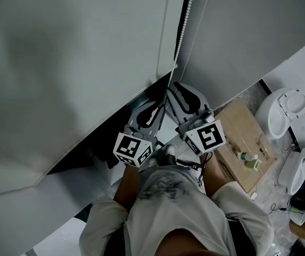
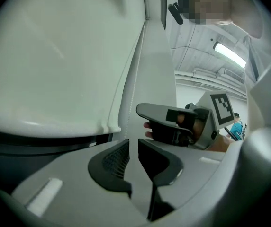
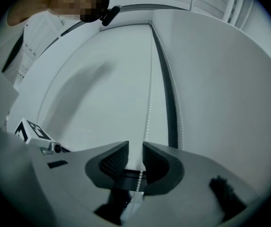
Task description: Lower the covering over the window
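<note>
Covering hangs at the left, partly down. A dark strip of window shows under its bottom edge. Left tongs are released: narrow gap, nothing between the pads. Bead chain runs down beside the covering's right edge and passes between the pads of the right tongs. Those pads stand wider apart than the beads, so they are not clamping it.

Likely risks:
- Left tongs hold nothing, so any pull depends on the right side alone.
- If the right tongs drop without clenching, the beads slide through and the covering does not move.
- The chain sits close to the right-hand pad, so a clench could catch it on the pad edge and let it pop out.
- Second strand hangs near, past the dark gap. Pulling the wrong strand would raise the covering; which strand lowers it cannot be told.
- An angled pull could drag the beads against the covering's edge.

Counts:
- one covering
- two tongs
- left marker cube and right marker cube, so two
- two chain strands
- one pale panel at right
- one cardboard box on the floor
</note>
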